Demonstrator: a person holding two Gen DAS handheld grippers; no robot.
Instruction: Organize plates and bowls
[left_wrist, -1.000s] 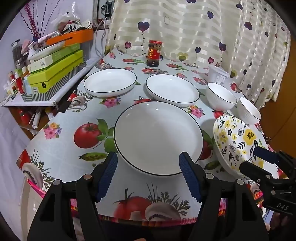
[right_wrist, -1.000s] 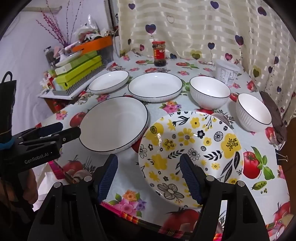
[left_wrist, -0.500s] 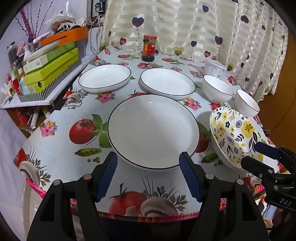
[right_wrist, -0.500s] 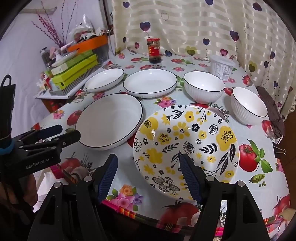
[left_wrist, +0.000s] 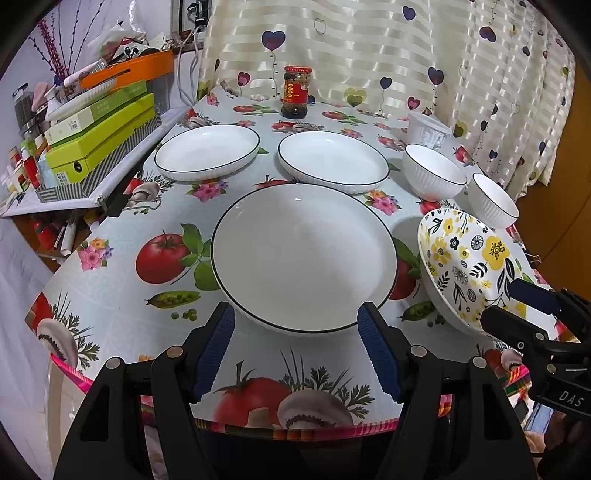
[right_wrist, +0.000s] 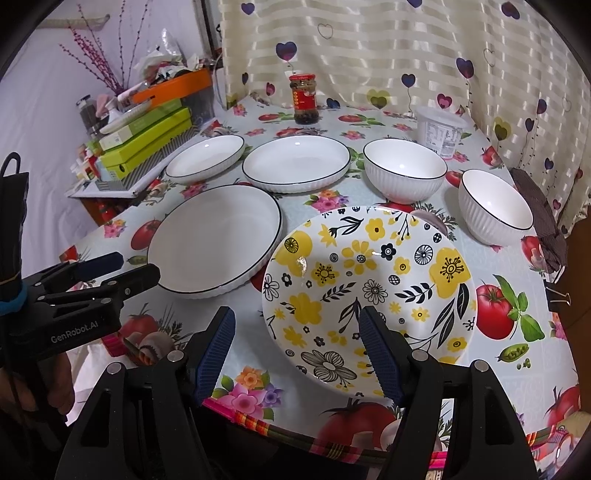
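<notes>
The left tongs (left_wrist: 295, 347) are spread wide with nothing between them, their blue ribbed pads (left_wrist: 216, 349) poised just short of the near rim of the large round white plate with a thin black rim (left_wrist: 303, 254). That plate lies flat on the table covered in a fruit-and-vegetable printed oilcloth (left_wrist: 122, 317), near its front edge.

The right tongs (right_wrist: 295, 349) are likewise wide apart and empty. They sit at the near edge of the deep white dish patterned with yellow and black flowers (right_wrist: 369, 291), the right pad (right_wrist: 375, 349) overlapping the dish's near rim in the right wrist view; whether it touches cannot be told. The flowered dish rests just right of the large white plate, their rims close together.

Behind these, two more black-rimmed white plates lie side by side: the smaller far-left plate (left_wrist: 207, 151) and the wider middle plate (left_wrist: 332, 160). To their right stand two white ribbed bowls with black rims, the bigger bowl (right_wrist: 404, 170) and the smaller bowl (right_wrist: 495, 205), apart from each other. A red-lidded glass jar of dark sauce (left_wrist: 296, 92) stands upright by the heart-printed cream curtain (left_wrist: 369, 48), and a white plastic tub (right_wrist: 439, 133) sits beyond the bigger bowl. Green flat boxes (left_wrist: 99, 136) are stacked on a side shelf at the left.
</notes>
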